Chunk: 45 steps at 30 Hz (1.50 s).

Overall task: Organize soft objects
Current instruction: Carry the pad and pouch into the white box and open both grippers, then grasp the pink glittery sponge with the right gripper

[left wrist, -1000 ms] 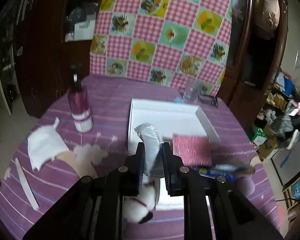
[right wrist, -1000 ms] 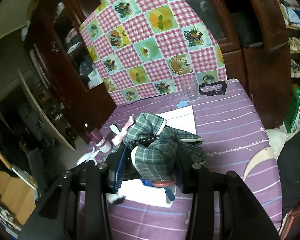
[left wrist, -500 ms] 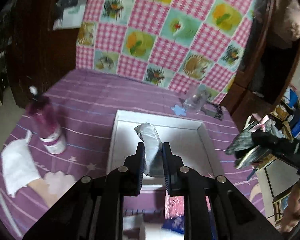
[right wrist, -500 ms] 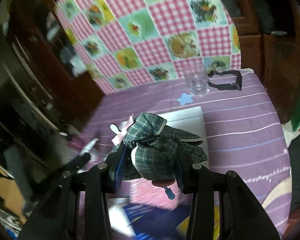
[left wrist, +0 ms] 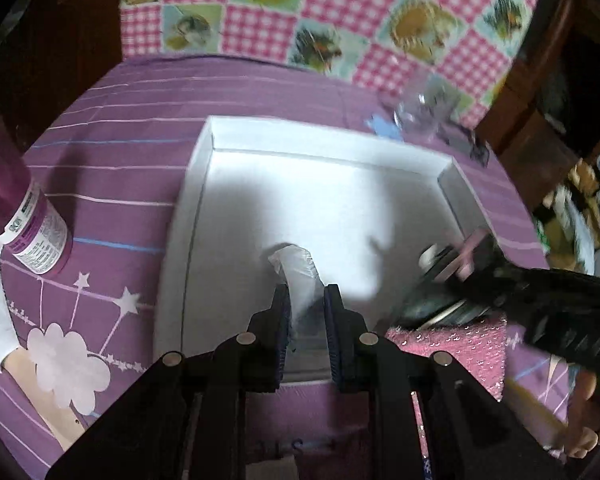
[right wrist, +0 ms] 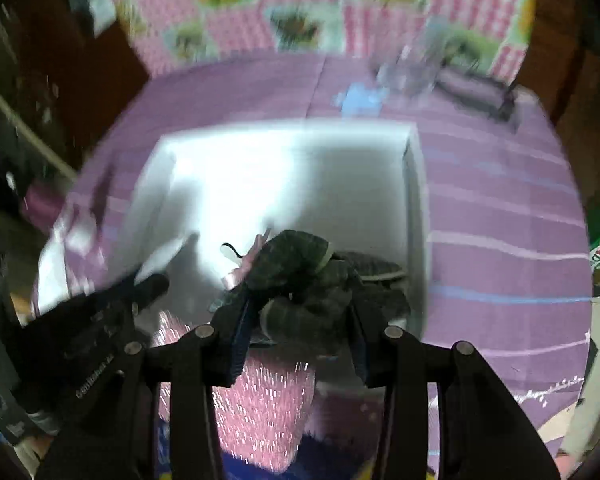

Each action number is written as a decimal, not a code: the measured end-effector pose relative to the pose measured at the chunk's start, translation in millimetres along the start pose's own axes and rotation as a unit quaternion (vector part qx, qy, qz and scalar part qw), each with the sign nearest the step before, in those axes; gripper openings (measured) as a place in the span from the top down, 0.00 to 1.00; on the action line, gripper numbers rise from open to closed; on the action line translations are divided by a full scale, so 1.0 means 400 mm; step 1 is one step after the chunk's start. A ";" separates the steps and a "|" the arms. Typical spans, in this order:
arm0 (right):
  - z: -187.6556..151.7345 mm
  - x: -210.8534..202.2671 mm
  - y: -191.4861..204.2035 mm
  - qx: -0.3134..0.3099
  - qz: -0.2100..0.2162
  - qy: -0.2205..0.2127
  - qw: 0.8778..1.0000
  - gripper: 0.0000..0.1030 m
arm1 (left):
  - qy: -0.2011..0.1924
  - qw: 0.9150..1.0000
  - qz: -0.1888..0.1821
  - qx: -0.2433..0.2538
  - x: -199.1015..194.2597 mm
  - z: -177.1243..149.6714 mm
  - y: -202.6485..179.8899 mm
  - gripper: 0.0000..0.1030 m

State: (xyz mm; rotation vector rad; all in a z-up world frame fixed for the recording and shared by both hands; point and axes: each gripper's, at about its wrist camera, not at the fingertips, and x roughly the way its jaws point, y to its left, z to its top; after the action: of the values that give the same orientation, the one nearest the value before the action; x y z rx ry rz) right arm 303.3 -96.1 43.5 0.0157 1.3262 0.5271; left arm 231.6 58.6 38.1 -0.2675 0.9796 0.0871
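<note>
Over the white tray point(left wrist: 204, 184): left tool point(left wrist: 306, 304) pinches a silvery soft pouch point(left wrist: 296, 276); right tool point(right wrist: 300, 320) clamps a plaid fabric bundle point(right wrist: 300, 276) at the tray's right wall.

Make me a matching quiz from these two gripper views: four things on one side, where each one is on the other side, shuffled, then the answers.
Things:
1. plaid cloth bundle
2. clear plastic bag
3. purple bottle
4. drinking glass

Places:
A. standing on the purple tablecloth, left of the white box
B. on the tablecloth beyond the box's far right corner
C. clamped in the left gripper, over the box
D. clamped in the right gripper, over the box's near right part

Pairs: 1-D, 2-C, 3-A, 4-B
</note>
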 end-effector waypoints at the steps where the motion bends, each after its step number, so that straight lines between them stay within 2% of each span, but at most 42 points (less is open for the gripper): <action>1: -0.002 0.012 -0.001 -0.001 -0.007 -0.001 1.000 0.54 | 0.007 1.000 0.007 0.002 0.005 -0.002 -0.001 0.84; 3: -0.003 0.025 -0.017 0.016 -0.006 0.002 1.000 0.50 | 0.042 0.999 0.018 -0.003 0.027 -0.008 0.005 0.85; 4: -0.001 0.024 -0.020 0.019 -0.003 0.003 1.000 0.49 | 0.045 0.999 0.021 -0.005 0.029 -0.008 0.008 0.89; 8: -0.001 0.018 -0.032 0.037 -0.008 0.000 0.999 0.43 | 0.050 0.998 0.040 0.016 0.029 -0.016 0.006 0.90; 10: 0.003 0.010 -0.044 0.054 0.004 -0.008 0.998 0.41 | 0.051 0.998 0.042 0.019 0.029 -0.018 0.003 0.89; 12: 0.003 -0.012 -0.059 0.074 0.016 -0.032 0.997 0.36 | 0.051 0.997 0.046 0.028 0.026 -0.020 -0.001 0.85; 13: 0.002 -0.021 -0.061 0.079 0.017 -0.042 0.996 0.32 | 0.047 0.997 0.051 0.032 0.024 -0.018 -0.001 0.77; 14: 0.000 -0.034 -0.064 0.080 0.016 -0.054 0.995 0.30 | 0.035 0.997 0.059 0.034 0.016 -0.018 0.000 0.66; 17: -0.007 -0.078 -0.062 0.077 0.011 -0.078 0.994 0.29 | -0.002 0.997 0.070 0.031 -0.006 -0.007 0.007 0.43; 20: -0.018 -0.136 -0.062 0.088 0.033 -0.102 0.990 0.28 | -0.025 0.997 0.063 0.032 -0.039 -0.003 0.007 0.42; 23: -0.036 -0.194 -0.062 0.102 0.049 -0.129 0.985 0.24 | -0.051 0.995 0.077 0.044 -0.067 0.002 -0.008 0.42; 27: -0.058 -0.253 -0.046 0.099 0.046 -0.155 0.982 0.24 | -0.099 0.984 0.122 0.081 -0.119 0.001 -0.049 0.42; 30: -0.075 -0.291 -0.023 0.085 0.035 -0.163 0.982 0.24 | -0.136 0.977 0.136 0.086 -0.173 -0.021 -0.056 0.42; 32: -0.084 -0.312 -0.013 0.090 0.021 -0.165 0.982 0.24 | -0.148 0.976 0.132 0.085 -0.198 -0.033 -0.050 0.31; 34: -0.099 -0.335 -0.009 0.100 0.004 -0.186 0.977 0.24 | -0.158 0.976 0.131 0.080 -0.232 -0.050 -0.041 0.24; 36: -0.109 -0.350 -0.003 0.100 -0.016 -0.198 0.975 0.24 | -0.168 0.974 0.137 0.067 -0.264 -0.074 -0.026 0.23; 39: -0.111 -0.336 -0.006 0.105 -0.008 -0.158 0.982 0.24 | -0.178 0.975 0.127 0.051 -0.290 -0.118 -0.003 0.23; 42: -0.112 -0.305 -0.013 0.121 0.030 -0.108 0.986 0.24 | -0.161 0.982 0.097 0.026 -0.290 -0.151 0.029 0.23; 45: -0.114 -0.267 -0.024 0.146 0.108 -0.068 0.981 0.24 | -0.151 0.986 0.075 0.005 -0.280 -0.175 0.056 0.23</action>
State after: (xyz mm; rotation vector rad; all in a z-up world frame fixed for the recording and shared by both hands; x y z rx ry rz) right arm 249.3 -157.6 126.5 0.4357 1.2642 0.5005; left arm 108.3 67.1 90.0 -0.1651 0.6971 0.2537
